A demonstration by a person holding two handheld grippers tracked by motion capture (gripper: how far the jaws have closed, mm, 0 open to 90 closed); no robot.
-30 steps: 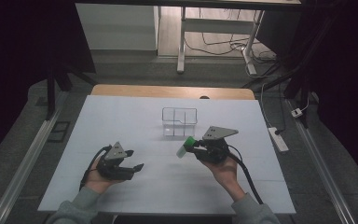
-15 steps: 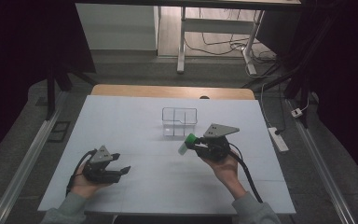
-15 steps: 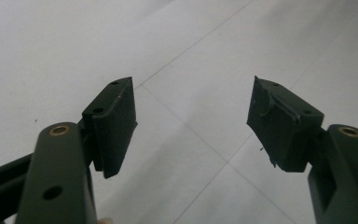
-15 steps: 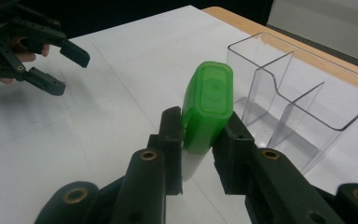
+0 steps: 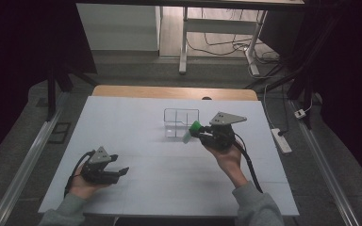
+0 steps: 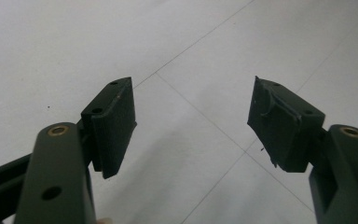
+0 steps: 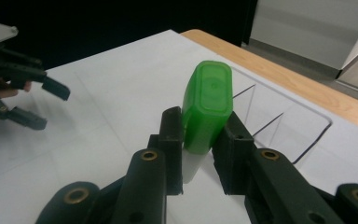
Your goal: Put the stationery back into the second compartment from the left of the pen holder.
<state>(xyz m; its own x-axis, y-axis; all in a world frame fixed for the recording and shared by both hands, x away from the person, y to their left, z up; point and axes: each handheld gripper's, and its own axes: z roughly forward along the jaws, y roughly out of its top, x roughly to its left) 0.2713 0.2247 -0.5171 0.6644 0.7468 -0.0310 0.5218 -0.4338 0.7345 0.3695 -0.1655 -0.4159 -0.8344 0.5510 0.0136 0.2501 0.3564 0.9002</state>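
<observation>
Bottle [image 7: 205,112] with green cap sits clamped in the right gripper [image 7: 199,140], above the table [image 5: 141,117], just beside the clear box [image 5: 181,123]. Left gripper [image 6: 191,121] is spread wide, holding nothing.

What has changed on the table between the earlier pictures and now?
The right tool, shut on the green-capped bottle, has carried it up toward the clear divided box. The left tool drew back toward the near-left edge, jaws open. The box stayed put.

Open white table [image 5: 136,122] is left between the 2 grippers for passage; near the far edge, the way is blocked only by the clear divided box [image 5: 181,121]
</observation>
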